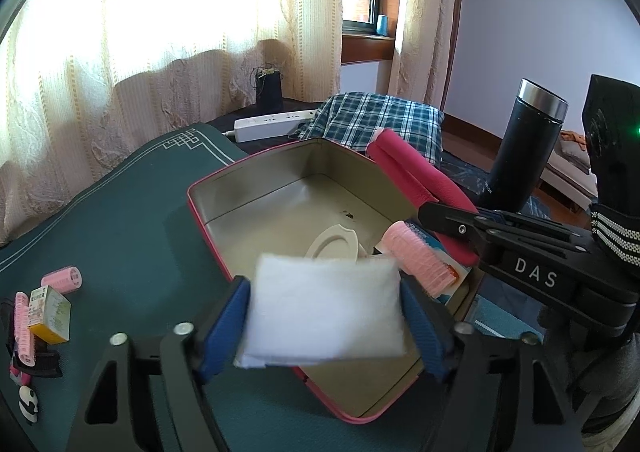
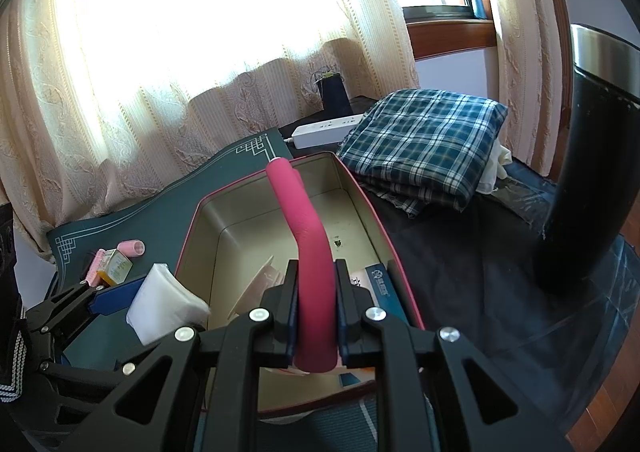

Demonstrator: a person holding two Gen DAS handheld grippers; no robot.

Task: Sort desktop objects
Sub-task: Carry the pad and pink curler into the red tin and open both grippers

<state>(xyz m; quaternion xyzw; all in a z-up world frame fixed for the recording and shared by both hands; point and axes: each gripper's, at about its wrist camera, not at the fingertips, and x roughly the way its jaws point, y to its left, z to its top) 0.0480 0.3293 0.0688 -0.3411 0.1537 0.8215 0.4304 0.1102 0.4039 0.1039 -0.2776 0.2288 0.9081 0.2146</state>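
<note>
Tin box (image 1: 256,187), red-rimmed and open, sits mid-frame on the green mat of the desk (image 1: 132,219) — evidently the collecting bin for the sort. Inside already, lower right of the box: a cream oval lid (image 1: 334,246), a pink hair roller (image 1: 416,256) lying on a blue-and-white carton (image 1: 450,280).

Left hand-held gripper (image 1: 324,316), bottom centre of left wrist view: white pad (image 1: 324,312) sits between the blue fingers (image 1: 226,324), slightly blurred. Jaws stand wide; cannot tell whether the pads press it or have let go. It hangs over the box's near rim, so likely a drop-in.

Right hand-held gripper (image 2: 318,304), bottom centre of right wrist view: clenched on a pink roll (image 2: 310,244), which arches up and away over the box interior. Probably held there waiting its turn, or to keep it clear of the pad.

Unsorted, at left edge of left wrist view: another pink roller (image 1: 64,278), small yellow box (image 1: 50,314), panda trinket (image 1: 29,406).

Upper right, off the mat: dark flask (image 1: 520,155), plaid cloth (image 1: 384,123), power strip (image 1: 272,123).
</note>
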